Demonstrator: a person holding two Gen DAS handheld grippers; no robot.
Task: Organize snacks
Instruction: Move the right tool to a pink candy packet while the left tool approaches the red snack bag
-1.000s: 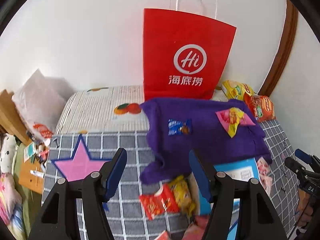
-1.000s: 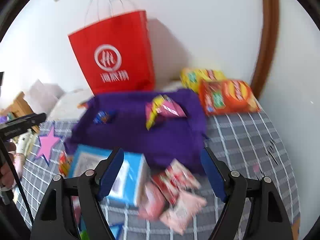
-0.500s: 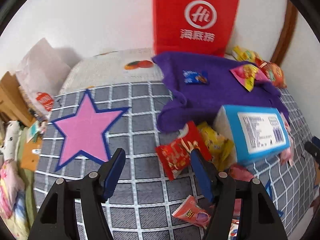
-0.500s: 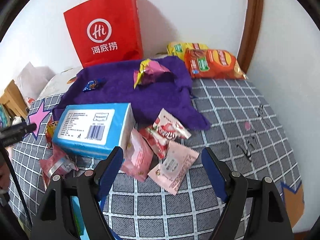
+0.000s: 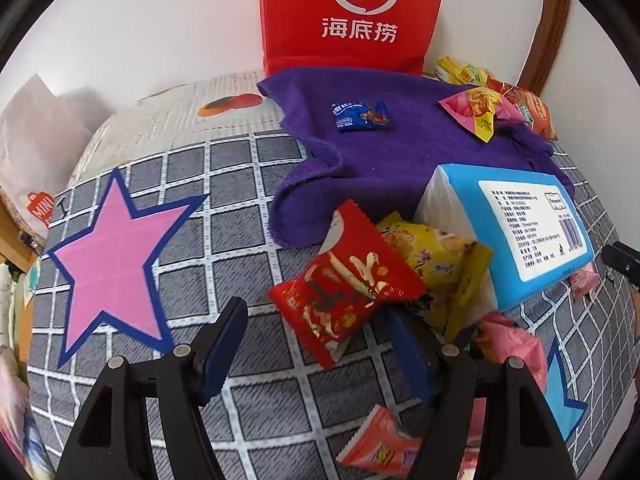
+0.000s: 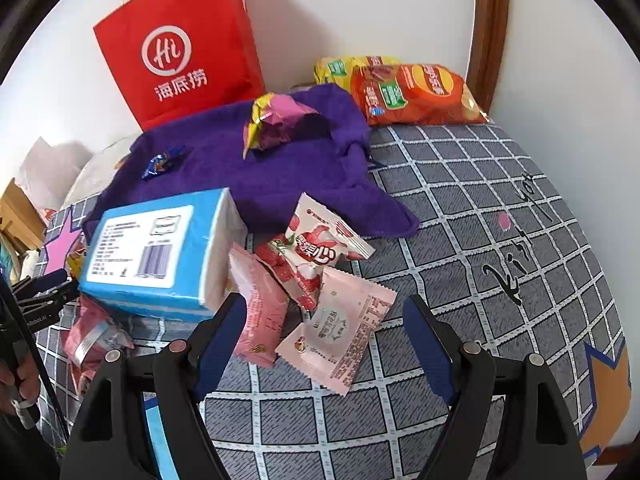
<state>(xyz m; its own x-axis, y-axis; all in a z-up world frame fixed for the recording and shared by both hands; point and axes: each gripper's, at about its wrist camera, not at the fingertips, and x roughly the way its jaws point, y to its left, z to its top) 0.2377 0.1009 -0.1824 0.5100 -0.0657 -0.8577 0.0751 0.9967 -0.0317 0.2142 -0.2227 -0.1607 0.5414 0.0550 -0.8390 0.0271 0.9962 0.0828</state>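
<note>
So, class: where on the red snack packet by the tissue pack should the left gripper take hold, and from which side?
Probably the near crimped end of the red snack packet, approached from above. It lies flat on the checked cover, its far part against the yellow packet, so only that near end is free. The left gripper hovers there with nothing between its opening jaws.

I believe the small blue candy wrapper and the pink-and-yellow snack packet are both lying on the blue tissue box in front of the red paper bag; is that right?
Not quite: both lie on the purple towel, not on the blue tissue box, which carries nothing on top. The left wrist view shows the small blue candy wrapper and the pink-and-yellow snack packet resting on the towel in front of the red paper bag.
</note>
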